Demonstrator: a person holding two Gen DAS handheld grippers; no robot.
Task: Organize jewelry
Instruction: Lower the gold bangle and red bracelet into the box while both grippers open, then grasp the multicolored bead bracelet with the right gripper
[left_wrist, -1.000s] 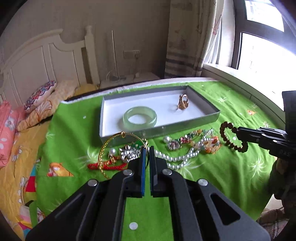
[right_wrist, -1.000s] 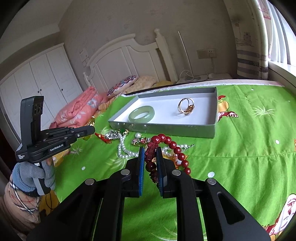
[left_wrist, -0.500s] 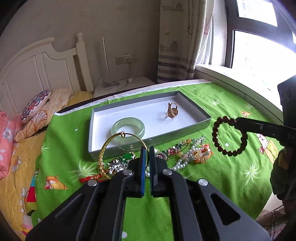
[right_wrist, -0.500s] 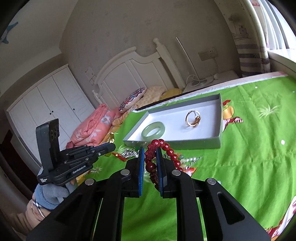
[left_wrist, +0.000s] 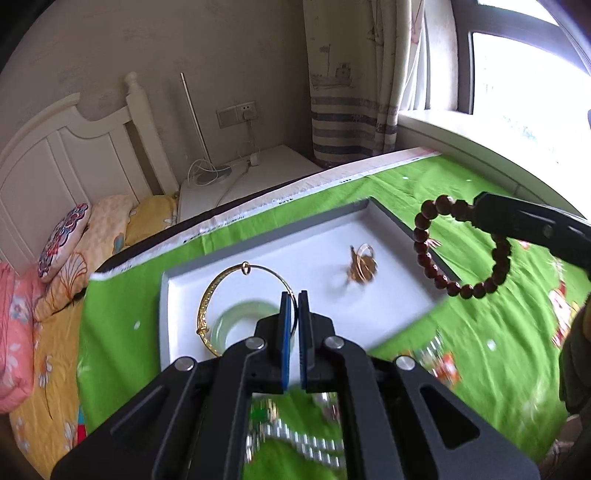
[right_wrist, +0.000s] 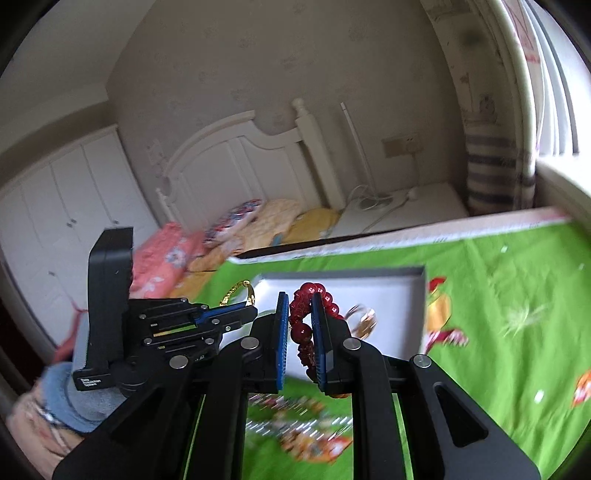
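Observation:
My left gripper (left_wrist: 293, 295) is shut on a thin gold bangle (left_wrist: 221, 291) and holds it above the white tray (left_wrist: 399, 295). My right gripper (right_wrist: 299, 299) is shut on a dark red bead bracelet (right_wrist: 306, 325), also held above the tray (right_wrist: 391, 295); the bracelet shows in the left wrist view (left_wrist: 439, 277) too. In the tray lie a pale green jade bangle (left_wrist: 236, 317) and gold rings (left_wrist: 362, 264). The left gripper (right_wrist: 236, 314) with the gold bangle (right_wrist: 240, 290) shows in the right wrist view.
A pile of pearl and coloured jewelry (left_wrist: 295, 443) lies blurred on the green cloth (left_wrist: 480, 350) in front of the tray. Pillows (left_wrist: 62, 236) and a white headboard (left_wrist: 74, 155) stand at the back left. A window sill (left_wrist: 461, 136) runs along the right.
Both grippers have risen and moved forward over the tray, carrying the gold bangle and the bead bracelet. The loose jewelry pile now lies beneath and behind the fingertips.

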